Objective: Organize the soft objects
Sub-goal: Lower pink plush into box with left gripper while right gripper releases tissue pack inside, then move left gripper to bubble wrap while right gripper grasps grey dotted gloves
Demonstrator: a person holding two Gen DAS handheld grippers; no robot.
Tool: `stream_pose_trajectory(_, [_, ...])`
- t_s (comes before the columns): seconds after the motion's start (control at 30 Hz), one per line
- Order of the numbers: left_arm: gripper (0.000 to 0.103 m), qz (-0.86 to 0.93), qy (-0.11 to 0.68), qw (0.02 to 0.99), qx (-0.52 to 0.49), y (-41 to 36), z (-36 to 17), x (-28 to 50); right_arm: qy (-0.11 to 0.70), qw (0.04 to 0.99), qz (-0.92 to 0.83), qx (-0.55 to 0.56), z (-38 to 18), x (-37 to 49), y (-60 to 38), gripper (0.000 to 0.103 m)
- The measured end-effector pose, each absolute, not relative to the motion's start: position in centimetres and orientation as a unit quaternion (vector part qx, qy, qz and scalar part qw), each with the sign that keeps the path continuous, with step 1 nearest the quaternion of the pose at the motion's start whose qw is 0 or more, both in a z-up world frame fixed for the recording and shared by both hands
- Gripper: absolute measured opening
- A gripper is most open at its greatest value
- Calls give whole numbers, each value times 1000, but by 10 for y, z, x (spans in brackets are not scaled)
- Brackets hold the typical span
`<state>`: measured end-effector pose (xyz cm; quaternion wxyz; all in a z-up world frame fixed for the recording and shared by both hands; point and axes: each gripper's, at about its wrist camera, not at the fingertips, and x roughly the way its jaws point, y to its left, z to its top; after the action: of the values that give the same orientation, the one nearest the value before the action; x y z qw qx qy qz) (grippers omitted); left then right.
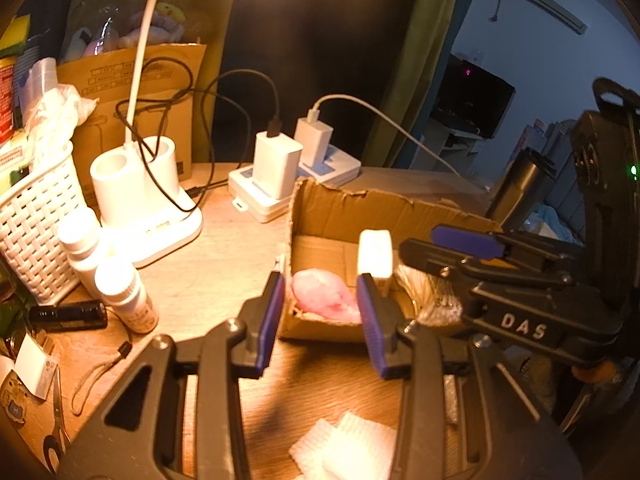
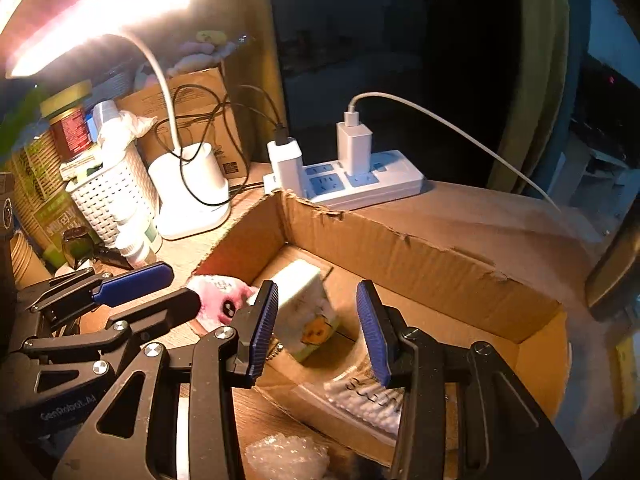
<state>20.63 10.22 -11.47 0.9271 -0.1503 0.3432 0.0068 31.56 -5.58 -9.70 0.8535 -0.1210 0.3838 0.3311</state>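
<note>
An open cardboard box sits on the desk. A pink plush lies in its near left corner. My left gripper hovers at that corner, open, nothing between its pads, the plush just past its tips. A white soft pack with a yellow cartoon stands tilted inside the box. My right gripper is over it, jaws apart; the left pad is at the pack's edge, the right pad is clear of it. A clear bag of cotton swabs lies below.
White foam pads and bubble wrap lie on the desk in front of the box. Behind stand a lamp base, power strip with chargers, white basket, bottles, flashlight and scissors.
</note>
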Motion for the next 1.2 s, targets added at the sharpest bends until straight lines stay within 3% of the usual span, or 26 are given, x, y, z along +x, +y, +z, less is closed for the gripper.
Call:
stream_pose_trajectory(0.53, [40,7,330,935,-133,93,-102,199,366,866,324,-108,-75,290,-83,44])
stream_pose_trajectory(0.6, [65,7,326,937,-126,89,-98,196,363,867,325,-107,-72,283,-87,44])
stream_pose_trajectory(0.67, [71,8,323,938,-125,87,-94,192,360,868,324,-106,-69,277,-91,44])
stream_pose_trajectory(0.83, [71,13,311,941,-129,84,-85,178,356,872,321,-99,-64,262,-104,50])
stream_pose_trajectory(1.2, [71,5,318,941,-118,60,-82,161,357,881,300,-82,-64,243,-143,52])
